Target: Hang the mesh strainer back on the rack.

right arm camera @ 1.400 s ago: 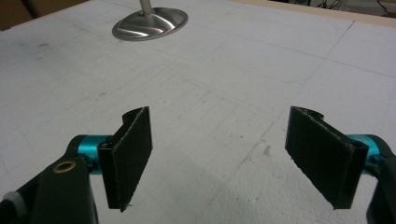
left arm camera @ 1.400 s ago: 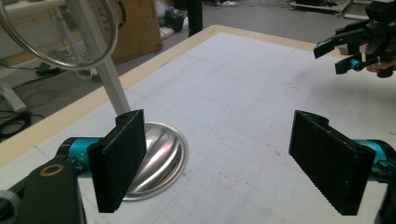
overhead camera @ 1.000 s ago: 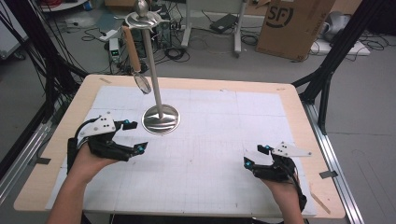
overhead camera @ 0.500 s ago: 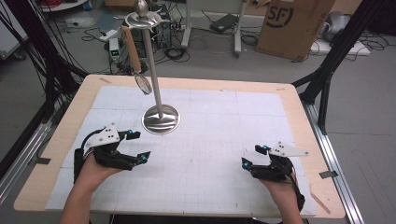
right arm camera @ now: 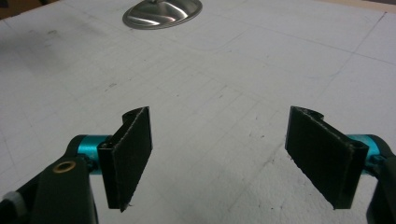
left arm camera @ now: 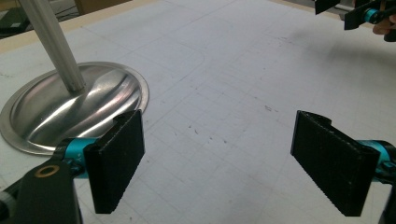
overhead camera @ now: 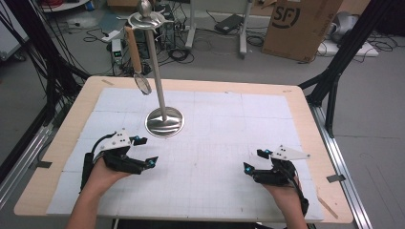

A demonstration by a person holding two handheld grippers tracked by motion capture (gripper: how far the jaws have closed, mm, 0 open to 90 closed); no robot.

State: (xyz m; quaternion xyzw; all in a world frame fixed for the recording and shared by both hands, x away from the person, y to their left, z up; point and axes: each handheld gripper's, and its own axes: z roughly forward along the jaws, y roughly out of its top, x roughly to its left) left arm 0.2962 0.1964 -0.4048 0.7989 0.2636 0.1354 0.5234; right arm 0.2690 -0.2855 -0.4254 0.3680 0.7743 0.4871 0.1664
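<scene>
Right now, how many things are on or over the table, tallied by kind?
Hand-held black two-jaw grippers: 2, left and right, both open.
Polished metal stand with round base: 1.
Wooden-handled strainer hanging from the stand: 1.
Total: 4.

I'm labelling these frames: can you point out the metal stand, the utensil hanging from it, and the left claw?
metal stand [overhead camera: 165, 121]: high view, on its round base.
hanging utensil [overhead camera: 133, 50]: high view, on its wooden handle.
left claw [left arm camera: 215, 156]: left gripper view, midway between its open jaws.
</scene>
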